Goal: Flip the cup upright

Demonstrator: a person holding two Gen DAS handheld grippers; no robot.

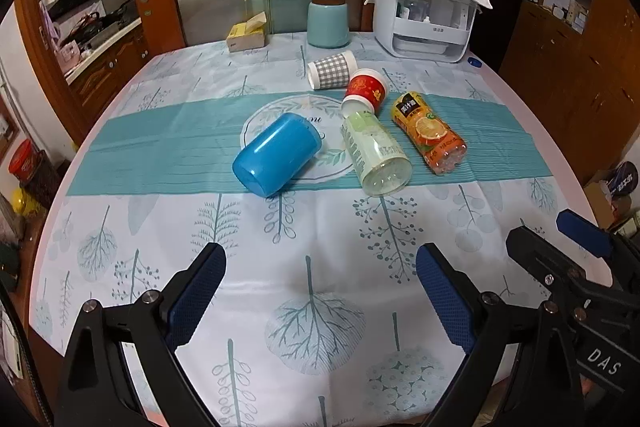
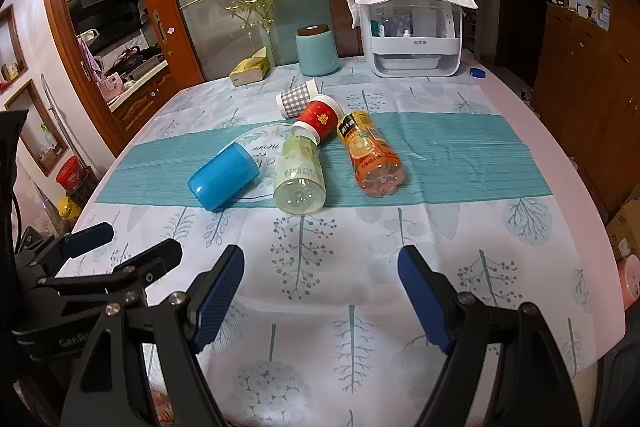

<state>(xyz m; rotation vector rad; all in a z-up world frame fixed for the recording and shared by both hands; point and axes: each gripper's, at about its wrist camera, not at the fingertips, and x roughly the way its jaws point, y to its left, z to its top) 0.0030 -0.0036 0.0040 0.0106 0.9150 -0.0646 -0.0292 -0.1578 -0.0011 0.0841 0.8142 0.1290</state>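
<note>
A blue plastic cup [image 1: 276,153] lies on its side on the teal band of the tablecloth, its closed base toward me; it also shows in the right wrist view [image 2: 224,175]. A red paper cup [image 1: 365,91] [image 2: 318,119] and a grey checked cup [image 1: 332,70] [image 2: 296,98] lie on their sides farther back. My left gripper [image 1: 320,267] is open and empty, well short of the blue cup. My right gripper [image 2: 322,269] is open and empty, short of the bottles; it also shows at the right of the left wrist view [image 1: 560,235].
A pale green bottle [image 1: 374,157] [image 2: 300,179] and an orange juice bottle [image 1: 430,131] [image 2: 370,157] lie beside the cups. At the back stand a teal canister [image 1: 328,21], a tissue box [image 1: 246,35] and a white cloth-covered appliance [image 1: 428,23]. The table edge [image 1: 560,155] curves at the right.
</note>
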